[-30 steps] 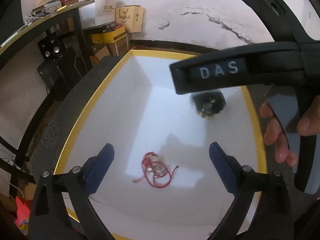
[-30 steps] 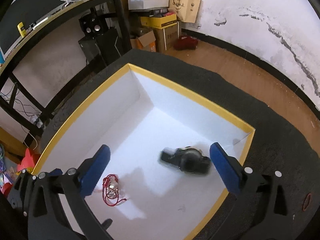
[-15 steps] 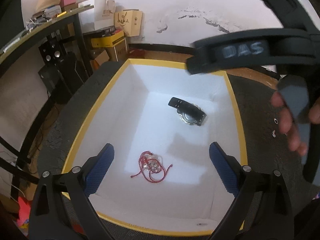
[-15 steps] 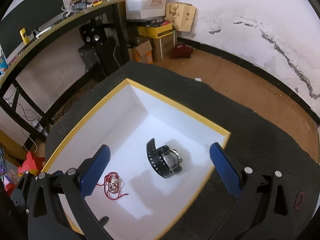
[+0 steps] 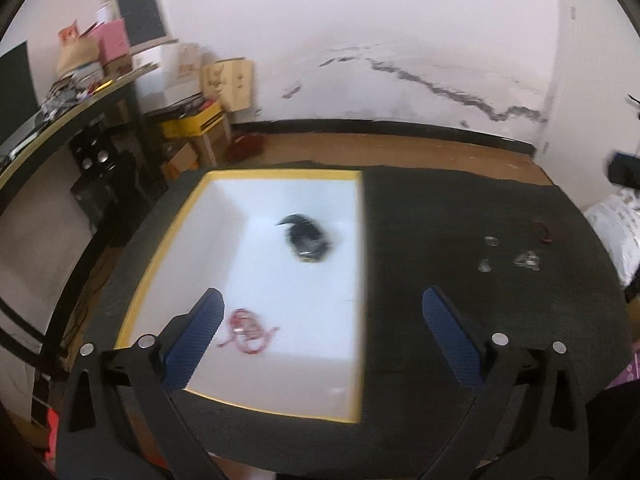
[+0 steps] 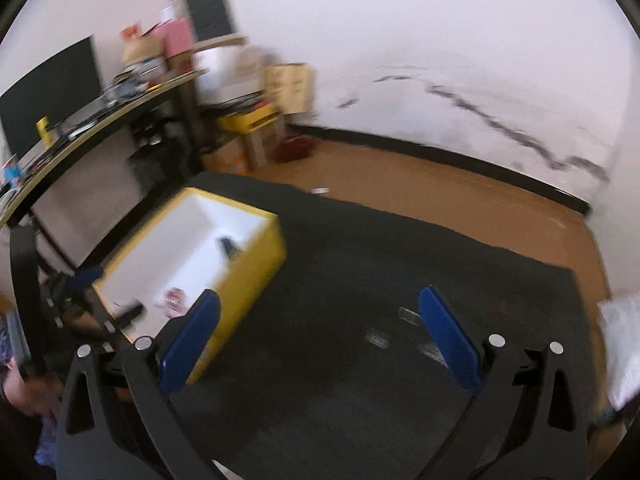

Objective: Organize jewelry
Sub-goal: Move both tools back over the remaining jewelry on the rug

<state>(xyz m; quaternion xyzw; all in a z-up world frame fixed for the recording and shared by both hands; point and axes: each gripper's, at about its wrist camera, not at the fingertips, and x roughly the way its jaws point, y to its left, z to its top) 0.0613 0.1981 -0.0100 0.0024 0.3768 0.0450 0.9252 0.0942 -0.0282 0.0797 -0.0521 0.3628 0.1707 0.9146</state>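
A yellow-rimmed white box [image 5: 256, 176] sits on the dark mat; it also shows in the right wrist view [image 6: 264, 248]. Inside lie a black watch [image 5: 308, 238] and a red string bracelet [image 5: 246, 330]. Several small silver pieces [image 5: 526, 260] and a red loop [image 5: 542, 232] lie on the mat to the right. My left gripper [image 5: 320, 328] is open and empty above the box's near end. My right gripper [image 6: 318, 332] is open and empty above the mat, right of the box, with blurred silver pieces [image 6: 378, 338] between its fingers.
The dark mat [image 6: 360, 260] covers the table. A desk with a monitor and clutter [image 6: 80, 92] stands to the left, with boxes [image 5: 192, 124] on the floor by the wall. A white packet [image 5: 616, 224] lies at the mat's right edge.
Both grippers have pulled back and up from the box. The right one let go of the watch into the box and swung right over the mat, out of the left view.
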